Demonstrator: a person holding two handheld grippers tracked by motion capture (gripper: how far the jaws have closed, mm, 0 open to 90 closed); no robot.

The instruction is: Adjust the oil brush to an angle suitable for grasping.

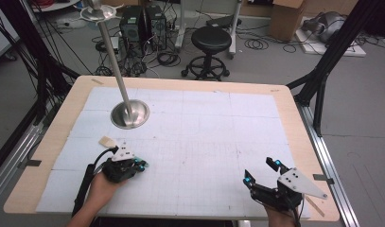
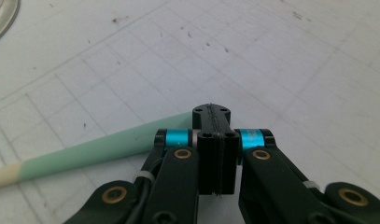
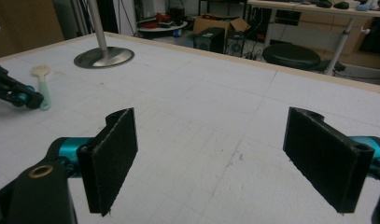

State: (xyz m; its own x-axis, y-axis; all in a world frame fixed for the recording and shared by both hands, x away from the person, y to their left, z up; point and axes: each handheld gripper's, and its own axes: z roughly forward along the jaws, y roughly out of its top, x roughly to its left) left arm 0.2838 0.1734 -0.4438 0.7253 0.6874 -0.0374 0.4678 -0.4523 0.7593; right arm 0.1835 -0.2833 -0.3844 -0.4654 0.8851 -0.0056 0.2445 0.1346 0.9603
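Observation:
A spatula with a mint-green handle [image 2: 94,151] and a cream head [image 1: 107,141] lies flat on the white gridded mat at the front left. My left gripper [image 1: 144,165] is shut, pads pressed together with nothing between them [image 2: 211,109]. Its tips sit right at the far end of the handle, which disappears beneath the left jaw; contact cannot be told. In the right gripper view the spatula [image 3: 44,91] lies beside the left gripper [image 3: 31,99]. My right gripper [image 1: 259,171] stands wide open and empty near the front right edge [image 3: 218,156].
A metal pole on a round steel base [image 1: 129,114] stands on the mat at the back left, just beyond the spatula [image 3: 103,57]. The mat covers a wooden table [image 1: 294,123]. A black stool [image 1: 211,40] and cables are on the floor behind it.

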